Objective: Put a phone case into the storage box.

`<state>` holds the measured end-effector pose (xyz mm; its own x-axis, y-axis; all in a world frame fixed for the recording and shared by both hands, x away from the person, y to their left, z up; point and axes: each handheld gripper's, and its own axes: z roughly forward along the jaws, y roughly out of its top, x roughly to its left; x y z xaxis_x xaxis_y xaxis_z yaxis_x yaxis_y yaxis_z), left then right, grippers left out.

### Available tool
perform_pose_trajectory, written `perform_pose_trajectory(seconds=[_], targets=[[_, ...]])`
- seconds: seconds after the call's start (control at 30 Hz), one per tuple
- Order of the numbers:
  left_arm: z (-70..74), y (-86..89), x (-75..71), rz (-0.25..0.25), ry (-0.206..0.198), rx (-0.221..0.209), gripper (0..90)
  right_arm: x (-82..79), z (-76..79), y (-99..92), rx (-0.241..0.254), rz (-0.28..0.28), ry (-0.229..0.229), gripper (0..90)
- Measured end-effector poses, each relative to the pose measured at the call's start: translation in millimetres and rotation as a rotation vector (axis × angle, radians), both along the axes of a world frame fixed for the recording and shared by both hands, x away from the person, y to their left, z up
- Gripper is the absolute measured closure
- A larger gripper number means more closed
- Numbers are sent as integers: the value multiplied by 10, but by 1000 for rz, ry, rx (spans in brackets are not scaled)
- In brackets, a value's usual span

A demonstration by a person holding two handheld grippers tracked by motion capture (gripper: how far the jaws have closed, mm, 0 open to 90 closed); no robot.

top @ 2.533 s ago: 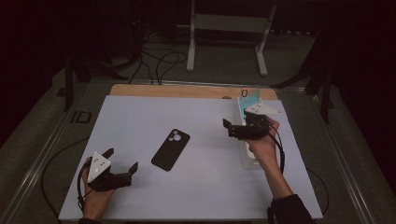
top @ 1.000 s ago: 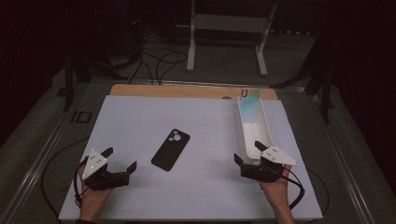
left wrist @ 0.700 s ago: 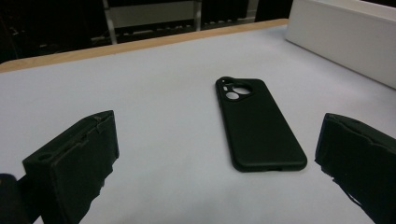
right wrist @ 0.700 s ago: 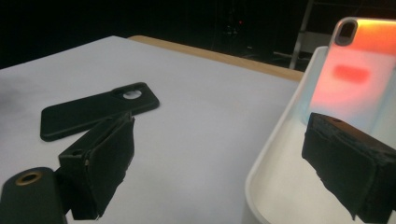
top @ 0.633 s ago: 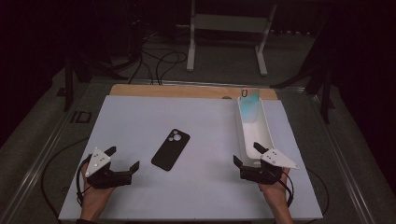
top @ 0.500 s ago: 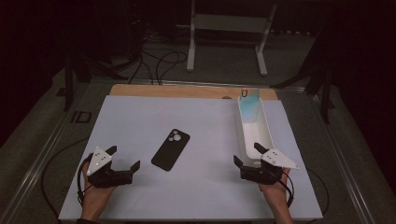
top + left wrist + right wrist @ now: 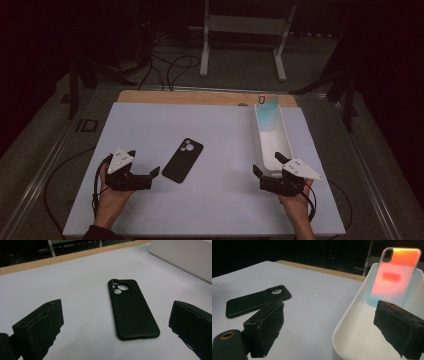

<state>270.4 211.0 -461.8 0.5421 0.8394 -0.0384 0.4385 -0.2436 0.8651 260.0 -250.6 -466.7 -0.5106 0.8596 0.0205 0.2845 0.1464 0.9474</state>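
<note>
On the white table (image 7: 220, 210), seen from above, a black phone case (image 7: 183, 160) lies flat, camera cutout up, just beside my left gripper (image 7: 145, 167). Along that gripper's view, my jaws gape wide, empty. My right gripper (image 7: 329, 332) straddles the white tray's (image 7: 347, 322) rim, wide open.

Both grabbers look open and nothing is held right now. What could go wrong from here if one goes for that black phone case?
The black phone case lies flat on the white sheet, so the open left gripper may struggle to get a jaw under it and could just push it along. The colourful phone case leans upright in the white tray; the right gripper sits at the tray's near end, and a bump there might topple it.
</note>
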Motion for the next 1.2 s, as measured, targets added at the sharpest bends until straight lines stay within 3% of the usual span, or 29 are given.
perform_pose_trajectory(seconds=[0.3,1.2], targets=[[-19,-147,146,2,43,18,0,7,0,-3,-2,-4,2,93],[-198,-573,454,-20,119,92,0,20,3,-26,3,-10,7,93]])
